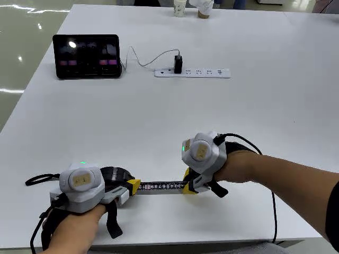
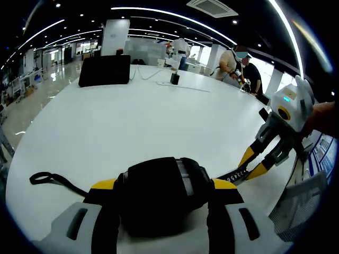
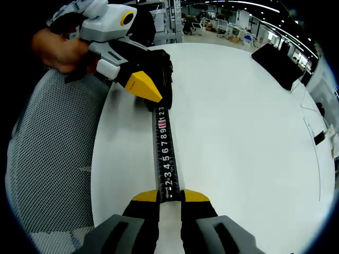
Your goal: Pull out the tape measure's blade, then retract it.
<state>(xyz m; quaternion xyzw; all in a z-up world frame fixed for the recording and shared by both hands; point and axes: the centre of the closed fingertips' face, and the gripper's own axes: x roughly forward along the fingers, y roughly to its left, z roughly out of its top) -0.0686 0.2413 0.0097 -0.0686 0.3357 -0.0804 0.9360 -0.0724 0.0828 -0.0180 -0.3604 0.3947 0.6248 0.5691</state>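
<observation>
Closest to you, by the near left edge of the white table, your left gripper sits low with its yellow-tipped jaws clamped on either side of the tape measure, the black case held between them. The case's black wrist strap trails off to the left across the tabletop. From the case the blade runs out to the right, flat along the table with its printed numbers facing up. At its end your right gripper has its jaws pressed together on the blade's tip, pinching it. Both grippers work near the table's front edge, well apart from the things farther back: a dark tablet standing at the left, and to its right a white power strip with a black charger plugged in and a cable running between tablet and charger.
</observation>
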